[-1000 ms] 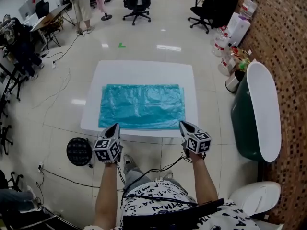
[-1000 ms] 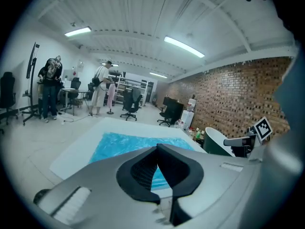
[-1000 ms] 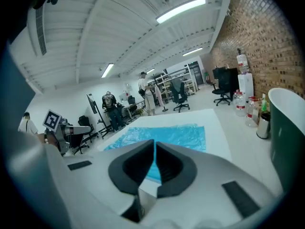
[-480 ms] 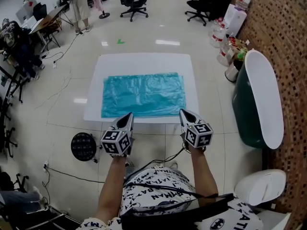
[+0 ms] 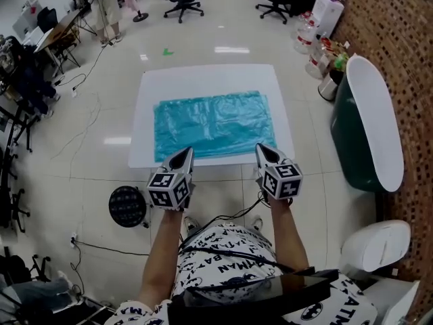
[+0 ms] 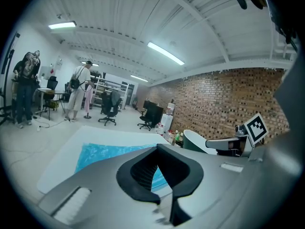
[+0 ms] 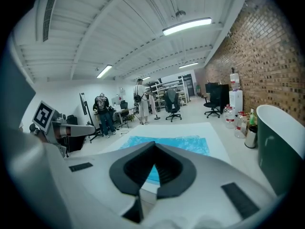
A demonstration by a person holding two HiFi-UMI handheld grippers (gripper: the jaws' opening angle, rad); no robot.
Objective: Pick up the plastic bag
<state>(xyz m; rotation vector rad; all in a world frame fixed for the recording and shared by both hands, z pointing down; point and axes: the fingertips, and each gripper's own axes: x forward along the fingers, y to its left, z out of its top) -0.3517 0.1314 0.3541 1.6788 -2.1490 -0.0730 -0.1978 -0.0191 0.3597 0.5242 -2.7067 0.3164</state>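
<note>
left gripper and right gripper both pinched closed and empty, teal plastic bag sits at 12 o'clock, long axis 9-to-3, roughly equally near both

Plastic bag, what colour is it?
The plastic bag is turquoise blue; the head view shows it best.
</note>
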